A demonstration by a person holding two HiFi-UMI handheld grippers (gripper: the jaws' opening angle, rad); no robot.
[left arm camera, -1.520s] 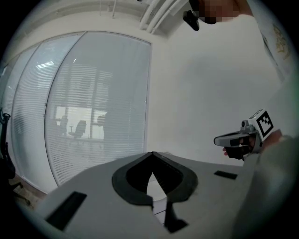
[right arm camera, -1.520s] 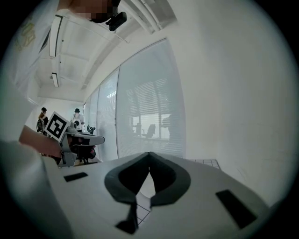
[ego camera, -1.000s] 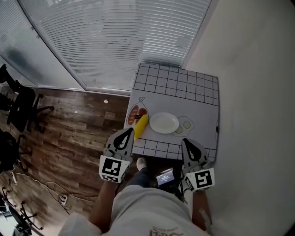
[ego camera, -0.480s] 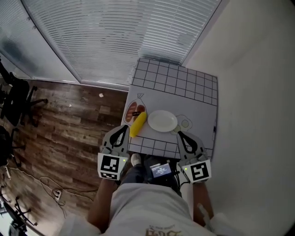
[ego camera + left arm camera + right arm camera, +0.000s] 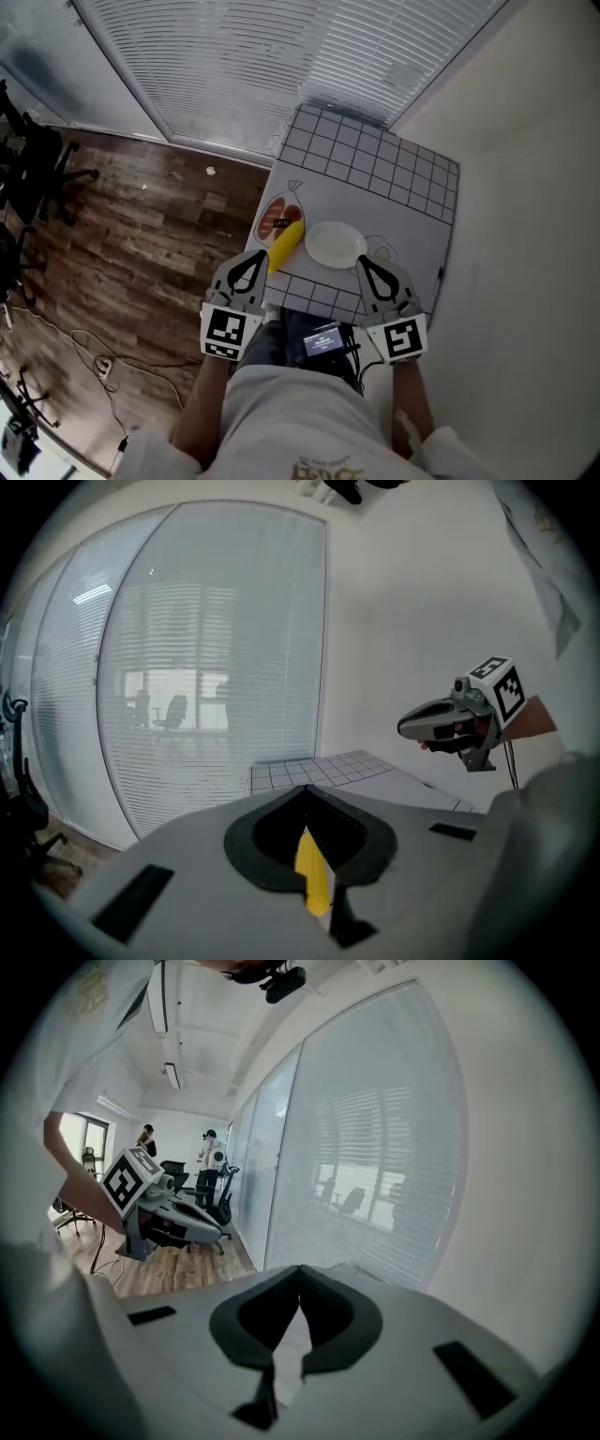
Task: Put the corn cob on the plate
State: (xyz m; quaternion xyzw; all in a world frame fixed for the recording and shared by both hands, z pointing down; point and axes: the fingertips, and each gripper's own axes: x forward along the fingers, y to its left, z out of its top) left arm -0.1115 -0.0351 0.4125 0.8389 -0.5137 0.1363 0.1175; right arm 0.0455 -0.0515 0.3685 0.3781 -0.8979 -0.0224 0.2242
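Corn cob [image 5: 285,247] lay on the tabletop [image 5: 394,187] close to its left edge and toward the near side. It was slanted, with its far end just beside the left rim of the white plate [image 5: 335,246]; whether the two touched could not be told. Part of it covered a reddish printed picture [image 5: 278,217] on the gridded mat. The plate sat bare, so the cob had not yet been moved onto it.

Your left gripper [image 5: 257,261] hung at the near edge, just short of the cob's near end, jaws pressed together and gripping nothing. The yellow cob showed beyond the jaws in the left gripper view. Your right gripper [image 5: 365,264] was near the plate's near rim, likewise closed and empty.

The likely trouble started with those closed jaws. If you had gone in without spreading them, the tips would have pushed the cob instead of straddling it. A round cob that near the left edge could have rolled off the tabletop. Gripped near its tapered end, it might have pivoted or slipped out during the carry. A careless right gripper could also have knocked the plate and slid it away from the cob.
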